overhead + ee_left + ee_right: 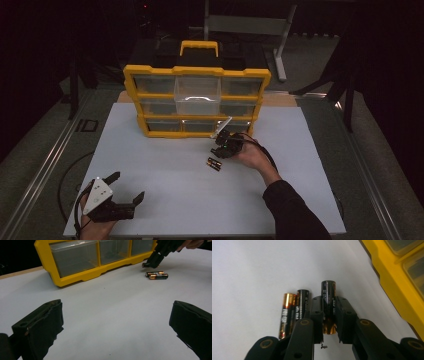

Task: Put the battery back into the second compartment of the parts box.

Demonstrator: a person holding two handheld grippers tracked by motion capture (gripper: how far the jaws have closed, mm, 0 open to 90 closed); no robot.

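My right gripper [218, 151] hovers just in front of the yellow drawer organizer [131, 80], shut on a black and copper battery [329, 298] that stands out past its pads. Two more batteries [214, 163] lie side by side on the white tabletop right beside it, one to the front [286, 315] and one closer to the jaw [301, 302]. In the left gripper view the held battery [145, 265] sits just above the resting pair [156, 275]. My left gripper [127, 186] rests near the front left corner, jaws wide open with nothing between them [117, 325].
The organizer has clear drawers in three rows; the top middle drawer [197, 92] is pulled out toward me. A yellow handle [199, 47] tops the case. The white board [175, 200] ends close behind my left hand. Dark floor and a table leg [282, 45] lie beyond.
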